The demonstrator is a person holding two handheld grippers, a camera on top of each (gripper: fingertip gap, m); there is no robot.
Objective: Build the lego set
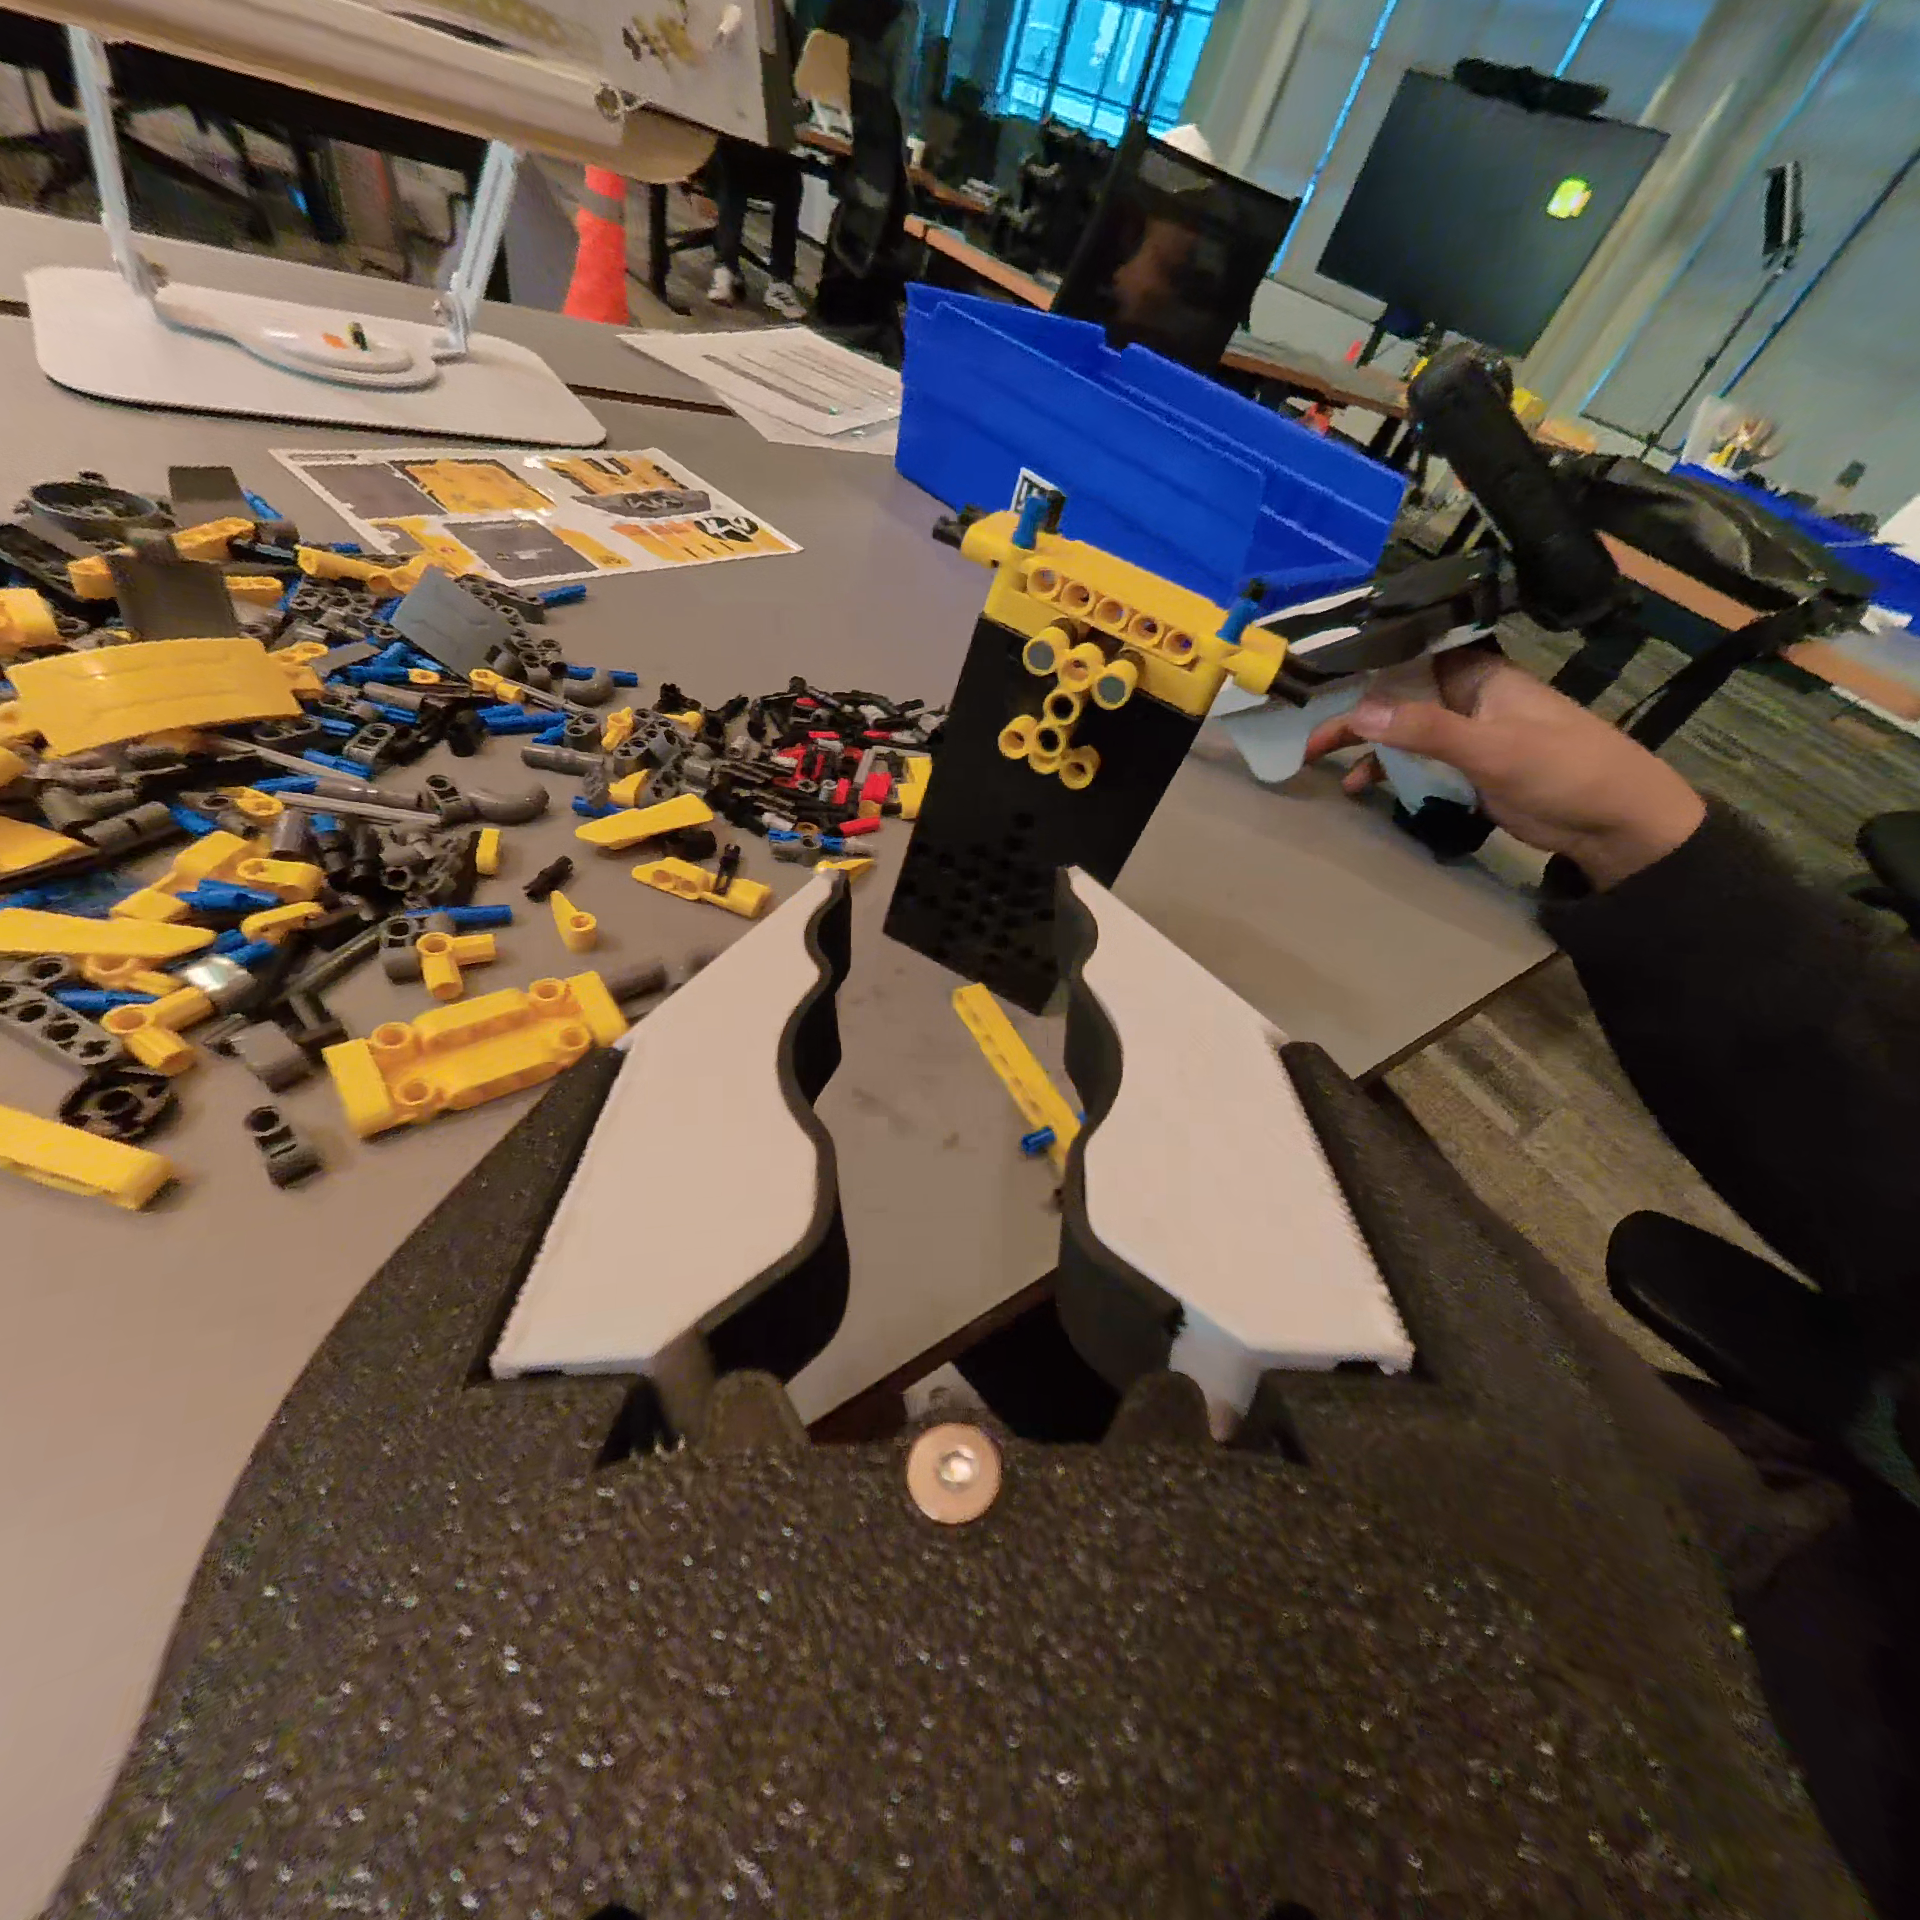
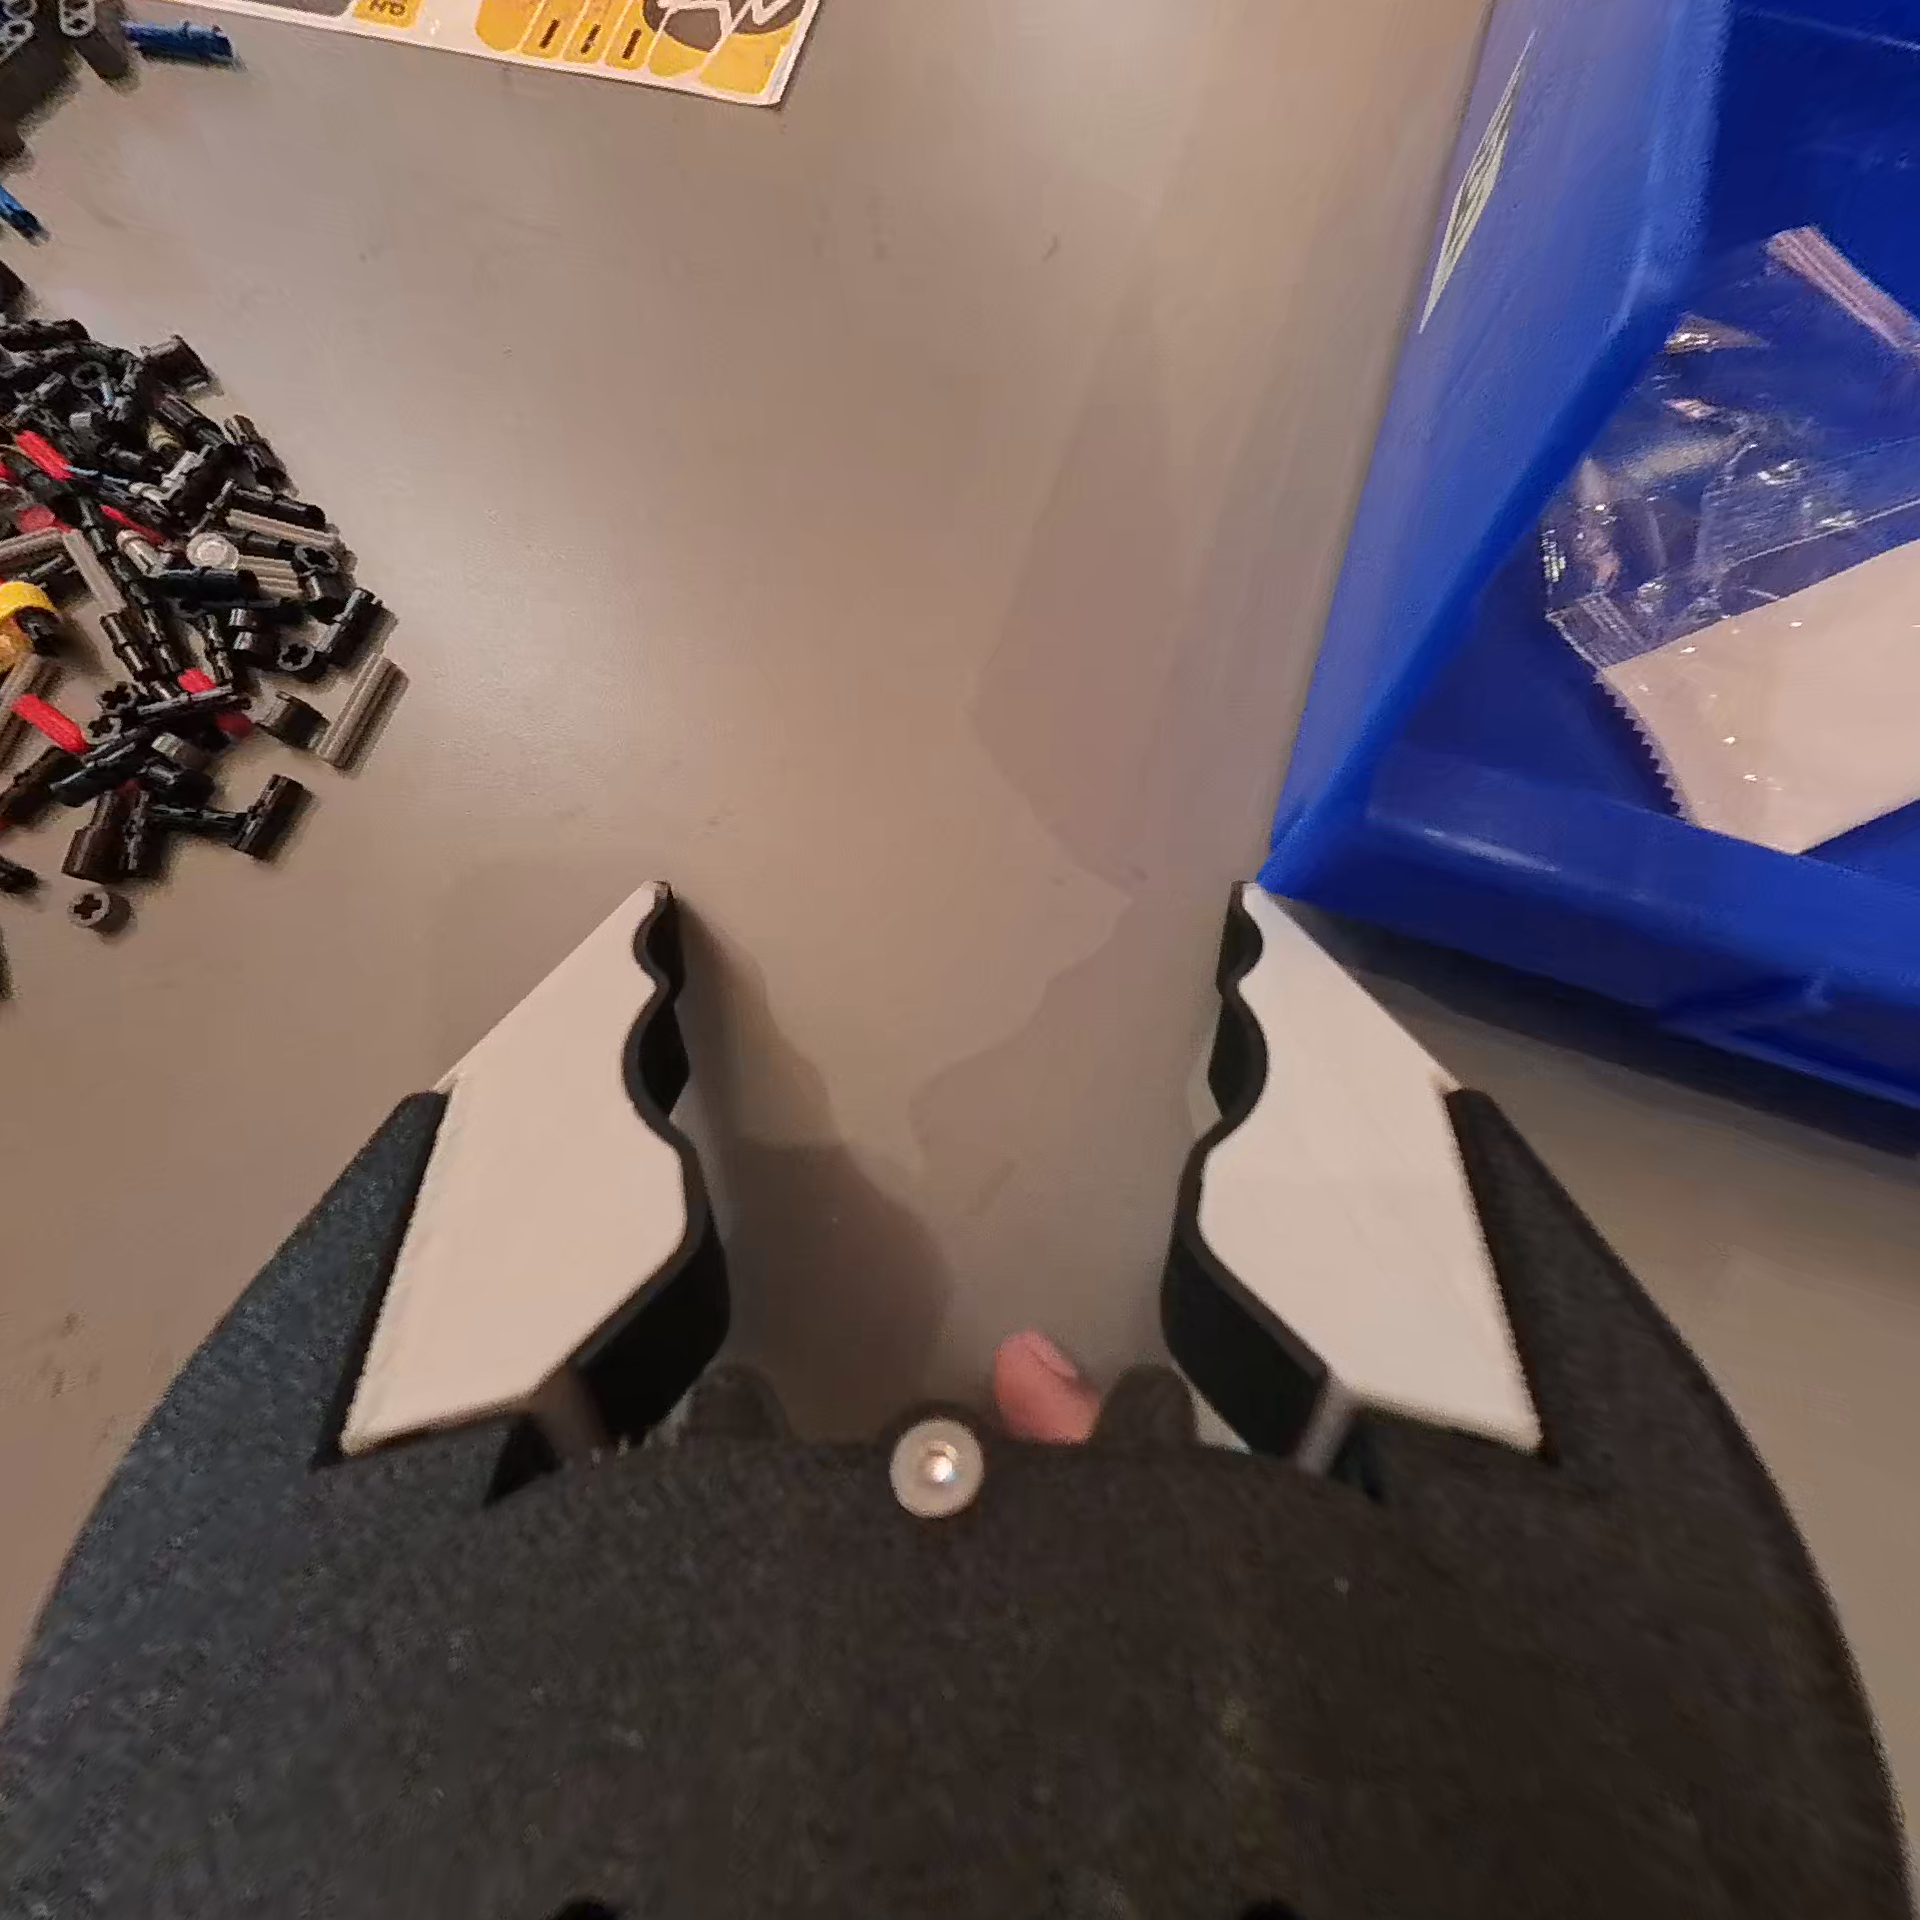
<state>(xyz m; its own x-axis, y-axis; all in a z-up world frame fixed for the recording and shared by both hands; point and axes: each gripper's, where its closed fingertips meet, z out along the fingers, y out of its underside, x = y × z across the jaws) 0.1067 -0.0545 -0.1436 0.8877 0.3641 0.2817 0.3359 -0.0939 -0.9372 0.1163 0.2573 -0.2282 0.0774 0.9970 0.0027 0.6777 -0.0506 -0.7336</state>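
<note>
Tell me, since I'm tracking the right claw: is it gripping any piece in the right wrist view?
No: the right claw is open, with only bare grey table between its fingers.

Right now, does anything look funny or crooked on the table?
Yes. The black block with the yellow piece on top leans over instead of standing straight, right at the left gripper tips. I cannot tell whether it is gripped. Loose building pieces lie scattered over the grey table.
</note>
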